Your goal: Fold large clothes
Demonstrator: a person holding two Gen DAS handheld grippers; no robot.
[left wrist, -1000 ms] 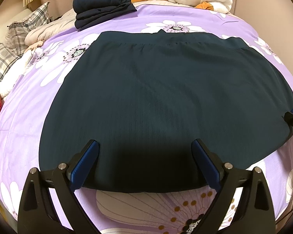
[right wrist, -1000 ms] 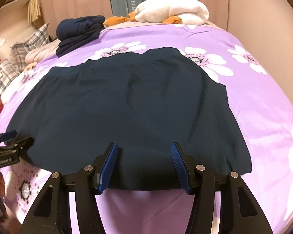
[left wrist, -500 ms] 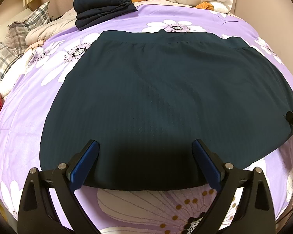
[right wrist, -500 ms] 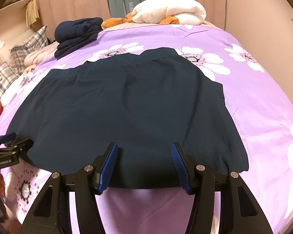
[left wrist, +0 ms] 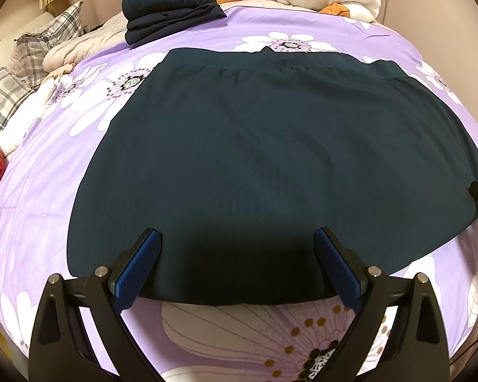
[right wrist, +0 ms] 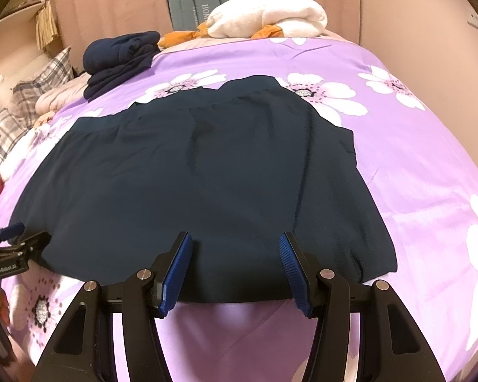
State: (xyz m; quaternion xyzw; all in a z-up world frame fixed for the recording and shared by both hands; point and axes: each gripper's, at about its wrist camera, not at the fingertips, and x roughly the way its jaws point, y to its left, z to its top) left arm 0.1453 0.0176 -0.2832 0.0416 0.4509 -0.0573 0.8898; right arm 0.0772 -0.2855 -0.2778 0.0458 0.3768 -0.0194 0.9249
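Your left tool and right tool are hovering spread at the skirt hem, hardly shifting—you're yet to grip.

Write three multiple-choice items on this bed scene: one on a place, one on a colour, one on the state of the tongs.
1. Where is the folded dark pile?
A. at the far left of the bed, beyond the skirt
B. on top of the skirt
C. between the left tongs

2. What colour is the bedspread?
A. green with stripes
B. purple with white flowers
C. plain grey

3. How do the left tongs and right tongs stand?
A. both shut on the hem
B. one shut, one open
C. both open at the near hem

Answers: A, the pile sits past the spread dark skirt; B, flowers show all over; C, both jaws are spread apart.
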